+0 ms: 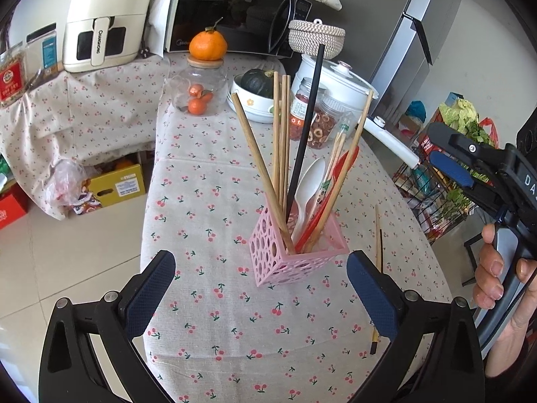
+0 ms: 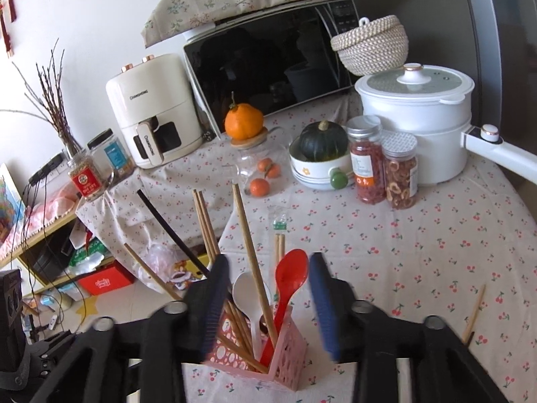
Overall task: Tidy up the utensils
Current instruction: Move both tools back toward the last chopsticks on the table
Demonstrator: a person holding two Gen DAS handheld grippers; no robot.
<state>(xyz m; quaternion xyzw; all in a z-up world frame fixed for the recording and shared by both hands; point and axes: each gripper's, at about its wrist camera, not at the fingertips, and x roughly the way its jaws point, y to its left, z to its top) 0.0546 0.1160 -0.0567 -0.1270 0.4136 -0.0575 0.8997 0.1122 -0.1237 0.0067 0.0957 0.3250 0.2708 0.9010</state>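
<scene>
Nearest, the left gripper (image 1: 260,297) hangs low over the cherry-print tablecloth (image 1: 208,208) with its jaws spread wide and nothing between them. Just beyond it stands the pink holder (image 1: 288,262), already stocked with wooden chopsticks (image 1: 281,147), a black chopstick (image 1: 307,127), a white spoon (image 1: 310,184) and a red spoon (image 1: 335,188), so most of the sorting looks done. One loose chopstick (image 1: 378,252) lies on the cloth beside the holder, seemingly the last piece left. The right gripper (image 2: 266,305) hovers above the holder, jaws apart and empty.
</scene>
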